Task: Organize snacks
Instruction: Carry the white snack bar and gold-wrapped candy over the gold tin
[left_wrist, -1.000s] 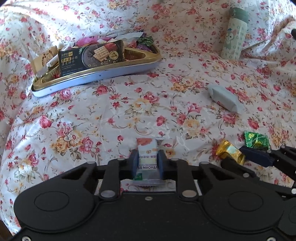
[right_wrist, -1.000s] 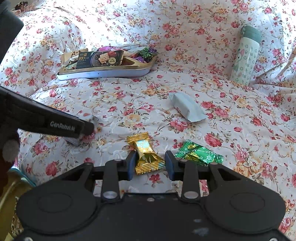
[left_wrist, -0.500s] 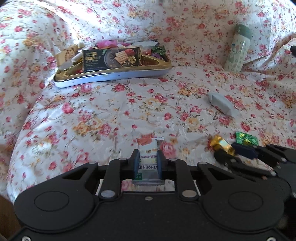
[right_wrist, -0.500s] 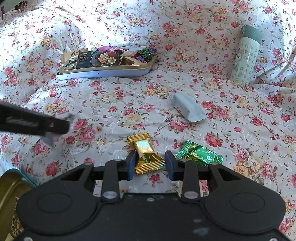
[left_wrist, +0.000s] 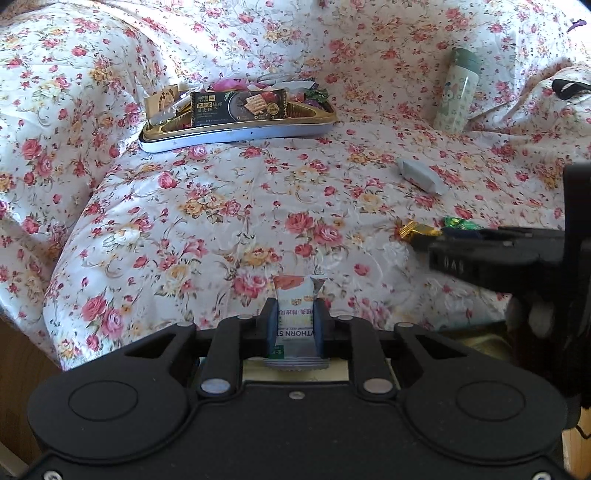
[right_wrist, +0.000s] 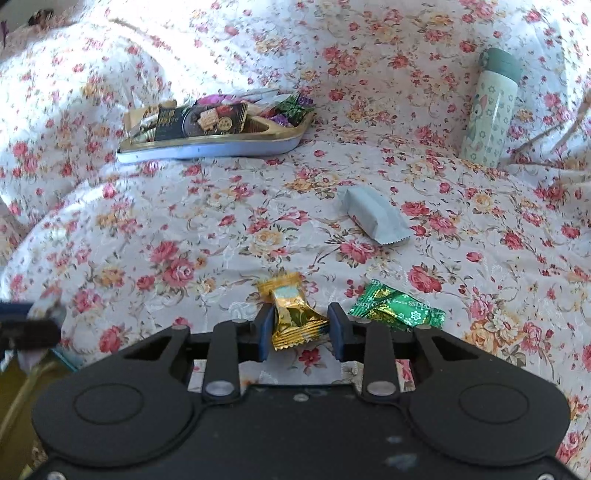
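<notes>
My left gripper (left_wrist: 295, 314) is shut on a white snack packet (left_wrist: 297, 295) with an orange top, held above the floral cloth. My right gripper (right_wrist: 300, 317) is low over the cloth and its jaws are closing around a gold-wrapped candy (right_wrist: 291, 310) that lies between them; the left pad touches it, the right pad is at the wrapper's edge. A green-wrapped candy (right_wrist: 397, 304) lies just to its right. A pale grey packet (right_wrist: 373, 218) lies further back. The gold-rimmed tray (right_wrist: 221, 149) at the back left holds a dark cracker box and several sweets.
A pale green flask (right_wrist: 491, 107) stands at the back right against the raised cloth. The cloth rises in folds at the left and behind. A gold tin edge shows at the lower left of the right wrist view, beside the blurred left gripper (right_wrist: 29, 328).
My left gripper has drawn back and to the left with the white packet, so the tray looks further away. My right gripper stayed put and its jaws narrowed around the gold candy.
</notes>
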